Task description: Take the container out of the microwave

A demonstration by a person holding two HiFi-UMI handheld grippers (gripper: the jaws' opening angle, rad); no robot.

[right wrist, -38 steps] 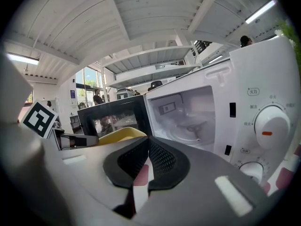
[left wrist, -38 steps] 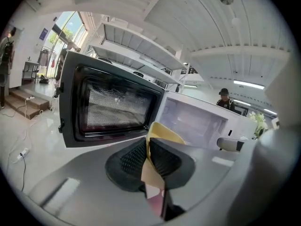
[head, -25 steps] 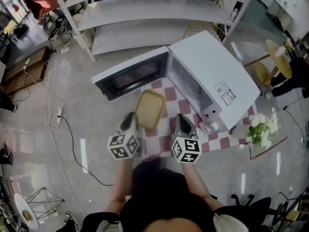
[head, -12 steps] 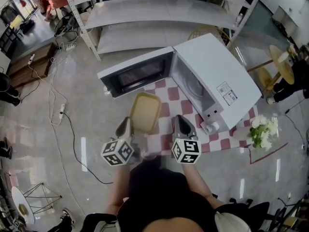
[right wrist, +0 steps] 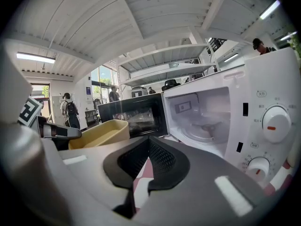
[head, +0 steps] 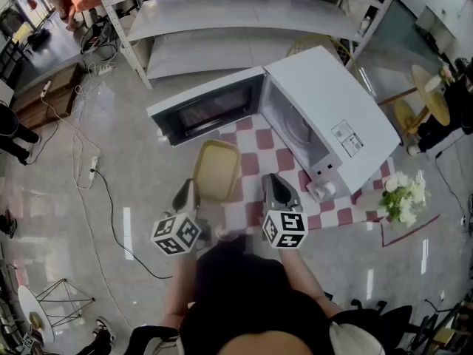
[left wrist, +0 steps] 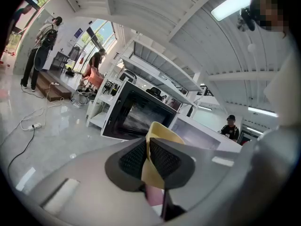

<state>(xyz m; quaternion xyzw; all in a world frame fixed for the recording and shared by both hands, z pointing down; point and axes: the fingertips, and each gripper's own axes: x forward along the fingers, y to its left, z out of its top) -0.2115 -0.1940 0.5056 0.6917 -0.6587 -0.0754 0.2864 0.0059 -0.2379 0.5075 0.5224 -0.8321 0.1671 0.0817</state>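
The yellow container [head: 216, 171] is outside the white microwave [head: 332, 117], over the checkered cloth in front of the open door [head: 207, 113]. My left gripper [head: 187, 191] is shut on the container's near rim; in the left gripper view the pads pinch the yellow wall [left wrist: 159, 136]. My right gripper [head: 273, 184] hovers to the right of the container, shut with nothing between its pads. In the right gripper view the container [right wrist: 99, 133] is at the left and the empty microwave cavity [right wrist: 207, 121] at the right.
A red and white checkered cloth [head: 347, 217] covers the low table. A bunch of flowers [head: 401, 198] lies at its right end. White shelves [head: 244, 9] stand behind the microwave. A black cable [head: 103, 198] runs over the floor at the left.
My left gripper has drawn the container a little to the left and toward me, away from the microwave. The right gripper has stayed where it was.
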